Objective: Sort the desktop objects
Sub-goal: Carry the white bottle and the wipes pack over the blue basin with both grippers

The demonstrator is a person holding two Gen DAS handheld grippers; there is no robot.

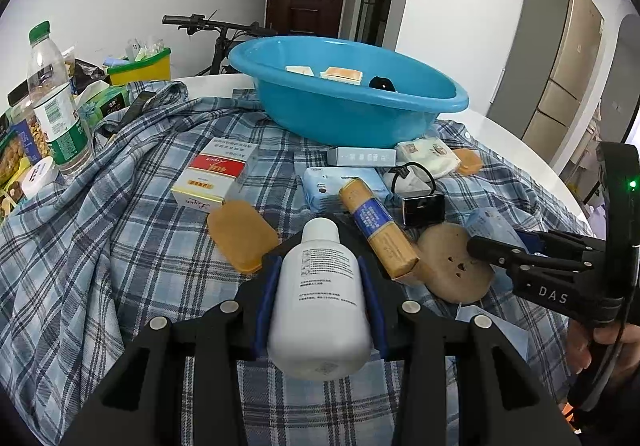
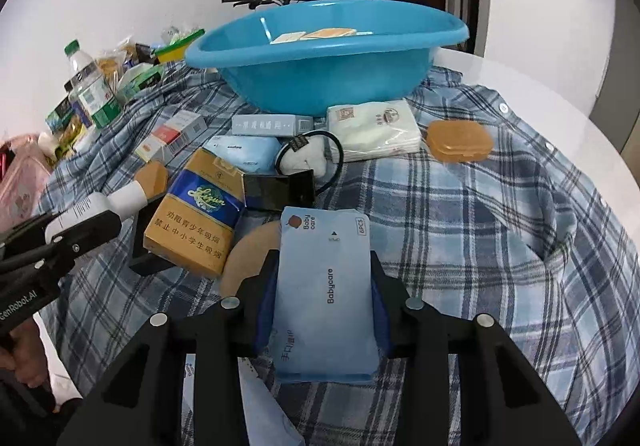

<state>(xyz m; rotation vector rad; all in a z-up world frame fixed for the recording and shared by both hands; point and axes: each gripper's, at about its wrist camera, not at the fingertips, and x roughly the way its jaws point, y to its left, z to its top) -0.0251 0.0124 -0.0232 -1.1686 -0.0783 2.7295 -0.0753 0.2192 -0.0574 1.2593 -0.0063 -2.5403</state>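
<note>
The basin (image 2: 320, 58) stands at the back of the cloth (image 2: 500, 226); a long box (image 2: 272, 125) and a tissue pack (image 2: 372, 130) lie just before it. The bottle (image 1: 56, 102) stands far left; a cigarette carton (image 2: 196, 218) lies left of the wipes pack (image 2: 326, 286).

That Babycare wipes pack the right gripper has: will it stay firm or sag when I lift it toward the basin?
The Babycare pack looks like a soft film pouch, so it will probably flex past the right gripper. It is flat and thin, likely light. The glossy film may slip, so lift it steadily toward the blue basin.
</note>
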